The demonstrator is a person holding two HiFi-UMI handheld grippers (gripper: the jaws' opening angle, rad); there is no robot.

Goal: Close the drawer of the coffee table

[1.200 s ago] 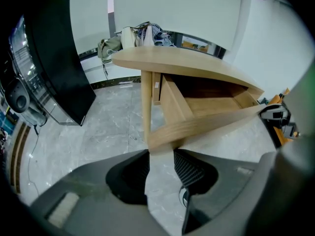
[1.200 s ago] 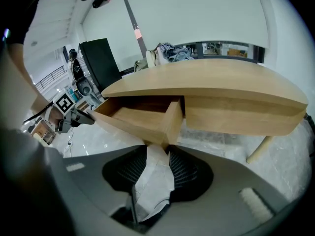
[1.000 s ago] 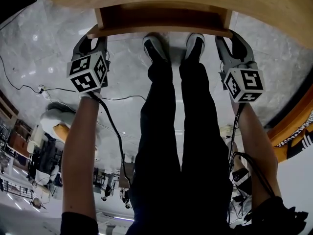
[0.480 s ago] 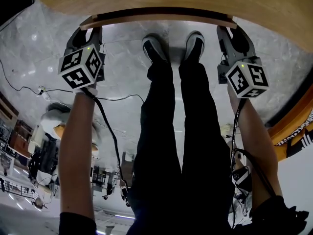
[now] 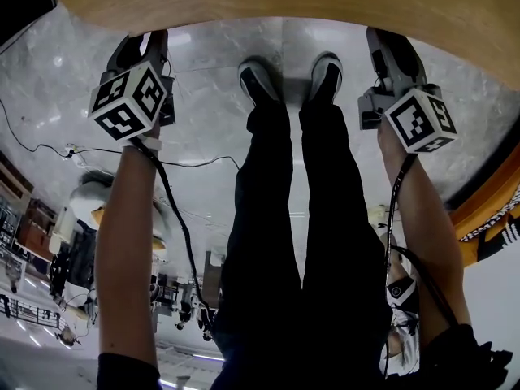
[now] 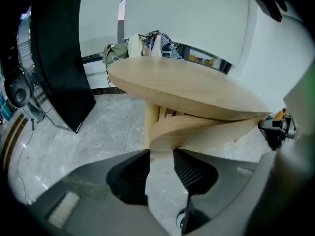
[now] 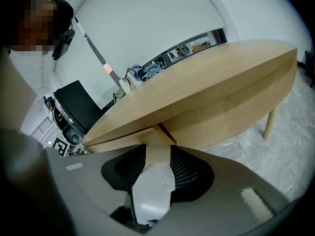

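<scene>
Drawer front [image 6: 211, 131]: a curved wooden band tucked under the tabletop [image 6: 187, 90], centre-right in the left gripper view. In the head view it does not show at all, being hidden under the table's edge along the top of the frame.

Judgement: the drawer is home or very nearly, so the closing push is at its end. A thin dark seam beside the front in the right gripper view leaves me unsure it is fully seated.

Left gripper [image 6: 161, 152]: jaws partway apart, clamping nothing. The front's lower edge shows in the gap just at the tips. I cannot tell whether they touch it.

Right gripper [image 7: 158, 150]: also partway apart, having just opened a little. A strip of the front shows between the pads, not pinched as far as I can see.

Marble floor [image 5: 211, 112] lies below both.

Next: check the seam. If slack remains, give one short, even push with both tips together so the drawer doesn't skew. Otherwise, draw both back clear of the edge.
</scene>
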